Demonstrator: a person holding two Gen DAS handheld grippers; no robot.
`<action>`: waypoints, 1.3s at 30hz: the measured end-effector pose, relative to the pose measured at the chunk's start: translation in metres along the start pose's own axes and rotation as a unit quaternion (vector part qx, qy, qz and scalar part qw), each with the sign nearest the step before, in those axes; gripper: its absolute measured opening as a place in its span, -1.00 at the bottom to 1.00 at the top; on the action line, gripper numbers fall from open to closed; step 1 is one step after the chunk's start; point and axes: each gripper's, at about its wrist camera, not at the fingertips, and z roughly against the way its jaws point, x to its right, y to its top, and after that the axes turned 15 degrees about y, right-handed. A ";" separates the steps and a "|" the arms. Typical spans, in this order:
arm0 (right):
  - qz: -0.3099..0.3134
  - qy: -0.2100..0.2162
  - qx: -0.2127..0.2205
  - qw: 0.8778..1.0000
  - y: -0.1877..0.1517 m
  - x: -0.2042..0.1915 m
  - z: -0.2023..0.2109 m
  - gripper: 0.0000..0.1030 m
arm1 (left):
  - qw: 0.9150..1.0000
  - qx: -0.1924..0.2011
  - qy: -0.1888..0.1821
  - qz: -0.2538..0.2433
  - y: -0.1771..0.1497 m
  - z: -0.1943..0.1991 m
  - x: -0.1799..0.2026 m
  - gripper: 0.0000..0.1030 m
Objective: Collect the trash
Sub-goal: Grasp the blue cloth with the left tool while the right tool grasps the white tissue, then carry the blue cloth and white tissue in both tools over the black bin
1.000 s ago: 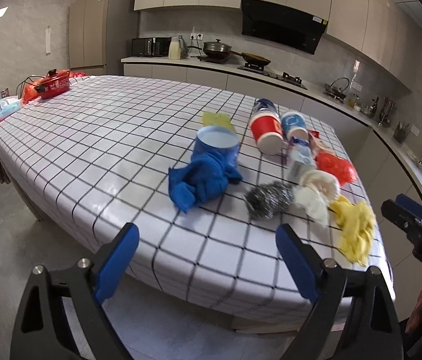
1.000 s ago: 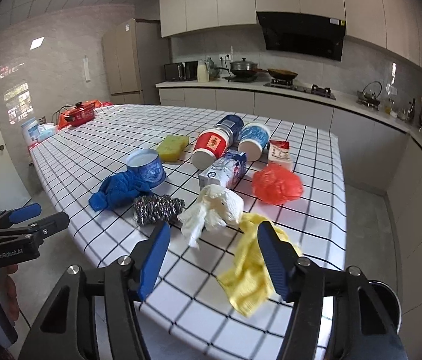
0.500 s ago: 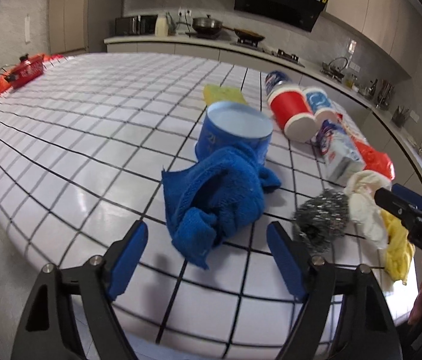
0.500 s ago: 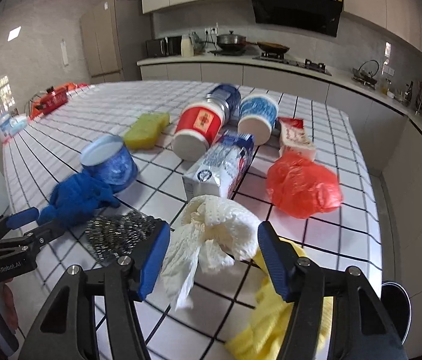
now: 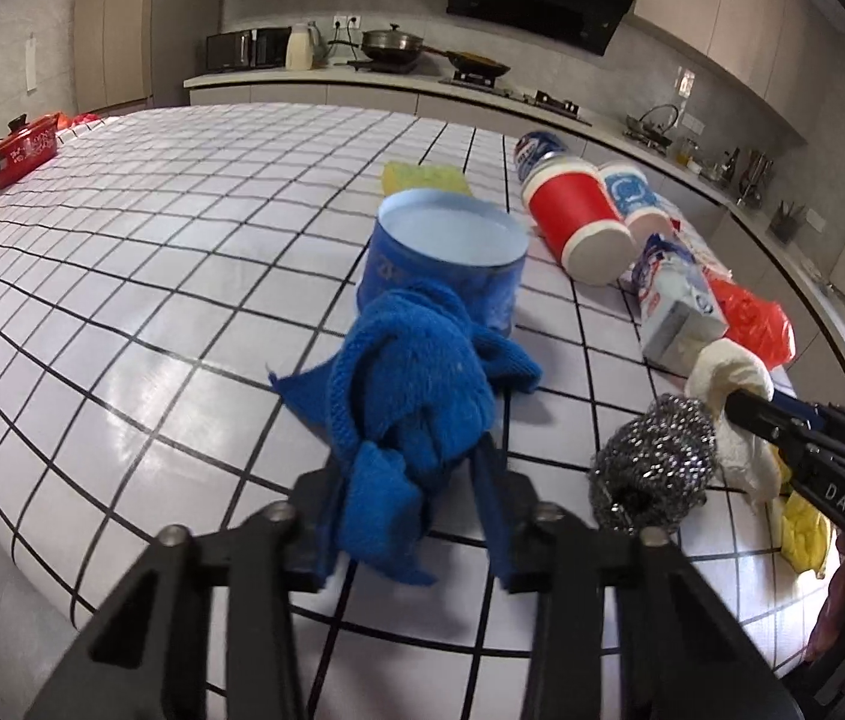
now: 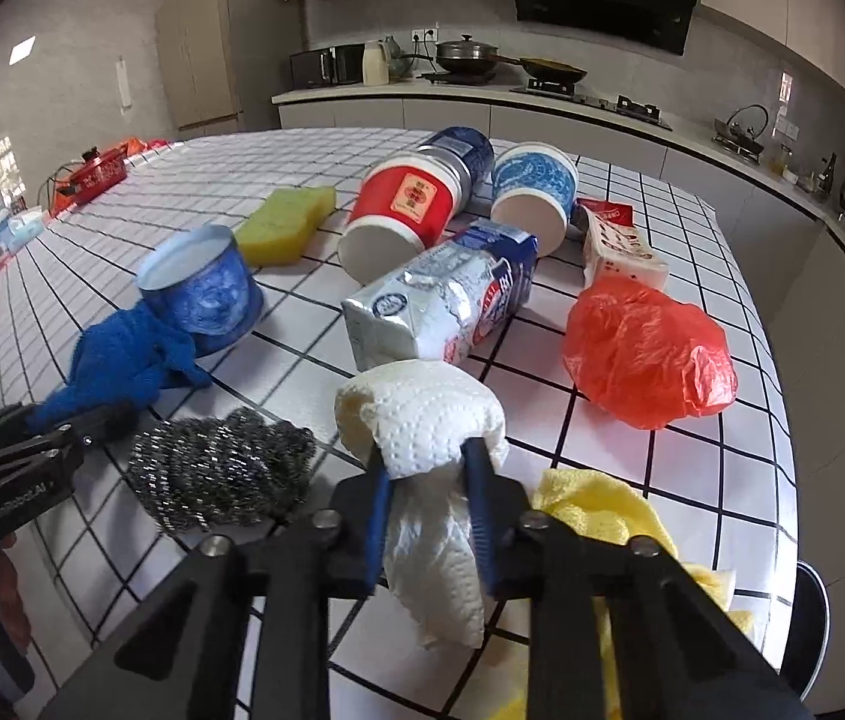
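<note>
The left gripper (image 5: 407, 501) pinches the blue cloth (image 5: 416, 396), which lies on the checked table (image 5: 152, 252) against the blue tin (image 5: 443, 264). The right gripper (image 6: 425, 495) is clamped on the paper towel (image 6: 422, 420), between the steel scourer (image 6: 218, 468) and the yellow cloth (image 6: 596, 510).

Both views are taken low and close over the worktop (image 5: 194, 252), facing the kitchen wall. The blue cloth (image 5: 416, 384), steel scourer (image 6: 218, 468) and paper towel (image 6: 422, 414) are shared.
</note>
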 end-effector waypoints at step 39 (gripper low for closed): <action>-0.046 -0.037 0.121 0.991 -0.022 0.057 0.171 -0.59 | 0.992 0.096 -0.077 -0.030 0.008 0.104 0.098 -0.67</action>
